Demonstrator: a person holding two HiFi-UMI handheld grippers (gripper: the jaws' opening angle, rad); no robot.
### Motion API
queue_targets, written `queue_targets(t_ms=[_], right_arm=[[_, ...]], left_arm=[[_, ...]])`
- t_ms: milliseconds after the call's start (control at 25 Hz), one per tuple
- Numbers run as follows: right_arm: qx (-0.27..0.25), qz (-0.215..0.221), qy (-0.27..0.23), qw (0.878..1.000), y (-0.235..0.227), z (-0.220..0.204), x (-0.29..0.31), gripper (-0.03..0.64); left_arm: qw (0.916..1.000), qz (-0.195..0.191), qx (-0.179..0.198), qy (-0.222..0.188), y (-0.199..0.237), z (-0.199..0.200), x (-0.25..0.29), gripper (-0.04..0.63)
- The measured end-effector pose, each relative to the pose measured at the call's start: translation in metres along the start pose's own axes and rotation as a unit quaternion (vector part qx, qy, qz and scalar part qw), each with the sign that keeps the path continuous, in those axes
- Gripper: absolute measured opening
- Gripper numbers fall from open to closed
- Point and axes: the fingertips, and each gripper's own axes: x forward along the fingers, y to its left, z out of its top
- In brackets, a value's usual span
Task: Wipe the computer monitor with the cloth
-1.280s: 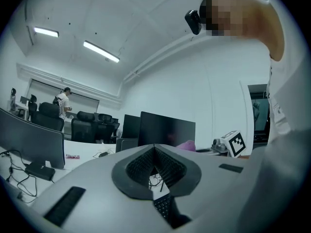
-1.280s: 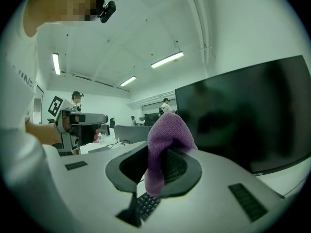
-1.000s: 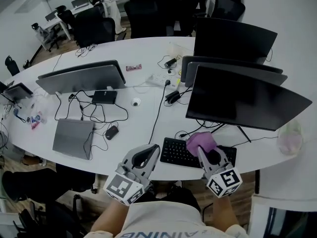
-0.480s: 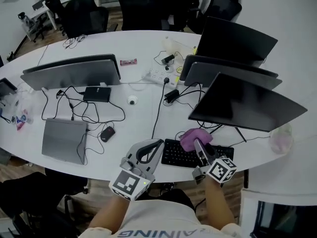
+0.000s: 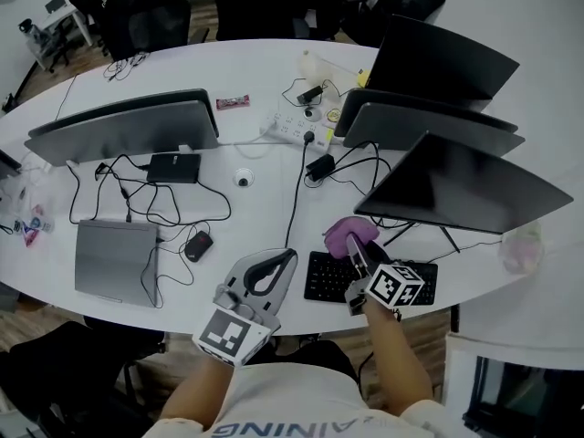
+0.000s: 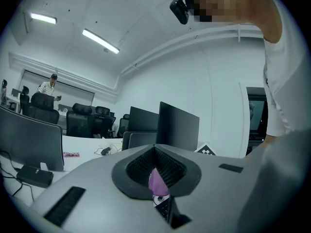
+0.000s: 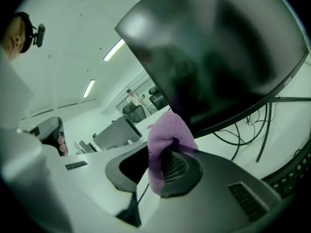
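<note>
A dark monitor stands tilted at the right of the white table. It fills the top of the right gripper view. My right gripper is over the black keyboard, shut on a purple cloth. The cloth bulges out between the jaws, just below the monitor's lower left edge and apart from the screen. My left gripper hangs at the table's front edge, left of the keyboard, with its jaws shut on nothing. Through its jaws a bit of the cloth shows.
A closed laptop and a mouse lie at the front left among cables. Another monitor stands at the left and two more behind the dark one. A power strip lies mid-table. Office chairs stand beyond.
My right gripper has carried the cloth forward over the keyboard, closer to the monitor's lower left edge. The left gripper has stayed at the table's front edge.
</note>
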Motion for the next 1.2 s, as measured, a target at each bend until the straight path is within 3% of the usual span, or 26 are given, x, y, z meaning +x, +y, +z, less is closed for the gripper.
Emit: queue_targets(t_ms=[280,520,680,1200], right_arm=[[0.089,-0.023,0.029,0.995,-0.022,-0.020,0.045,0.064],[0.194,-0.022,0.019,0.981,-0.032,-0.024,0.068,0.064],[0.206,-0.026,-0.016,0.978,-0.037,-0.008,0.073,0.064],[0.190,-0.007,-0.095,0.977,-0.015,0.037,0.062,0.064]], left_arm=[[0.9999,0.003,-0.008,0.012,0.014,-0.008,-0.005,0.008],[0.9995,0.003,-0.015,0.028,0.023,-0.019,-0.011,0.008],[0.9996,0.007,0.004,0.027,0.031,-0.023,-0.011,0.008],[0.9996,0.015,0.001,0.025,0.037,-0.017,-0.011,0.008]])
